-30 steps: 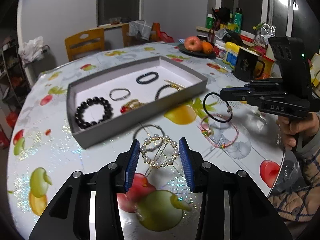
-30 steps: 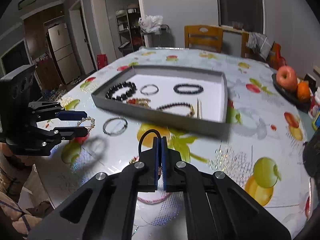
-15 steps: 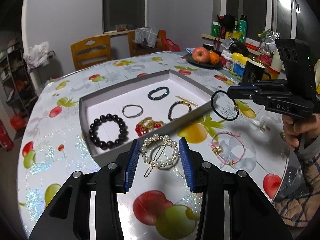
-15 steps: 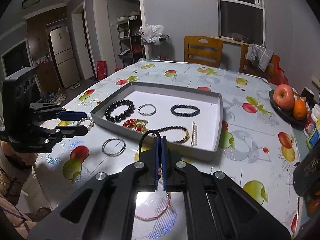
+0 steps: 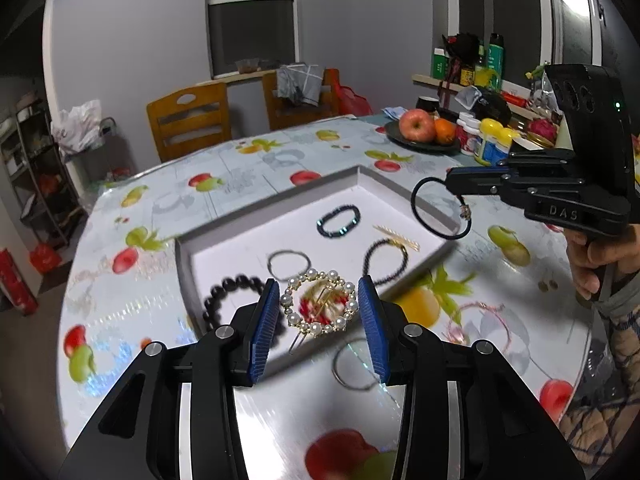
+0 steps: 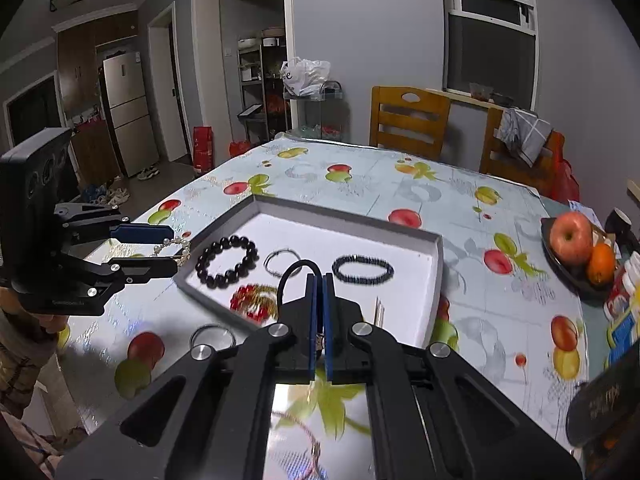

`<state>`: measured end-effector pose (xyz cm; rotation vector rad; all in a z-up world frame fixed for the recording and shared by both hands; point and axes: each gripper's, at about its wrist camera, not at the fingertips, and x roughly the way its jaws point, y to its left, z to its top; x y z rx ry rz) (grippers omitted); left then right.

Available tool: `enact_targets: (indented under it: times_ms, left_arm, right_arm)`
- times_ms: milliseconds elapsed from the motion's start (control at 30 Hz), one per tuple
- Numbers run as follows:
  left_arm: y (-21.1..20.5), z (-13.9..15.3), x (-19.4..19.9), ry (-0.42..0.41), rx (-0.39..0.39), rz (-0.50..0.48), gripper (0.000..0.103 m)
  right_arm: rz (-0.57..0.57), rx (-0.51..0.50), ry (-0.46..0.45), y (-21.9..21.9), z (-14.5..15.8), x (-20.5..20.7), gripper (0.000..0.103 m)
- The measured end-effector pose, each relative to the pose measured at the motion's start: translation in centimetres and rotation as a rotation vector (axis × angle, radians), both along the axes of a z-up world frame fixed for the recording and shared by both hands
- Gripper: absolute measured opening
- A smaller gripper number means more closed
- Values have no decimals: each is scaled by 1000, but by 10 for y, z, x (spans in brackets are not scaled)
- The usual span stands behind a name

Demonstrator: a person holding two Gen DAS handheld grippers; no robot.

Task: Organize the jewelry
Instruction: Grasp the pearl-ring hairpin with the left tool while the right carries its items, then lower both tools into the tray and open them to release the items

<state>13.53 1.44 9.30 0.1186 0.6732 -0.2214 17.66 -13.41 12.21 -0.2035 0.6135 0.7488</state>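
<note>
Left claw (image 5: 319, 310): jaws set to the width of a pearl hair clip (image 5: 319, 307), gripping it by its rim, raised above the near edge of the tray (image 5: 404, 184).

Right claw (image 6: 320, 312): jaws pinched narrow on a black hair tie (image 6: 294, 276), which hangs as a loop over the tray's right side.

Tray, on worktop (image 5: 248, 168): holds a big black bead bracelet (image 6: 226, 256), thin ring bracelet (image 6: 282, 262), dark bead bracelet (image 6: 363, 270), red and gold piece (image 6: 252, 302), gold pin (image 5: 396, 236).

Handling note: carry each piece over a bare white patch, lower until nearly touching, then release; avoid dropping onto pieces already laid. Placing one at a time looks safer.

Loose on worktop: silver bangle (image 6: 212, 338), pink cord bracelet (image 5: 478, 322).
</note>
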Motion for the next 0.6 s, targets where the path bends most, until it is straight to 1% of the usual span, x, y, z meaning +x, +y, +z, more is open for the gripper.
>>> enact_targets:
  times_ms: [100, 233, 333, 467, 600]
  left_arm:
    - [1, 6, 13, -8, 11, 6, 42]
    - [9, 5, 37, -7, 2, 31, 42]
    - [19, -2, 60, 4, -19, 62, 42]
    - [32, -11, 84, 9, -22, 102, 42]
    - [44, -23, 108, 26, -43, 144, 42]
  right_arm:
    - [-4, 10, 8, 7, -1, 14, 2]
    - [-27, 40, 33, 10, -8, 38, 2]
    - [-57, 69, 62, 8, -18, 57, 2]
    - [-87, 83, 94, 2, -34, 74, 2]
    - [-135, 84, 93, -4, -50, 86, 2]
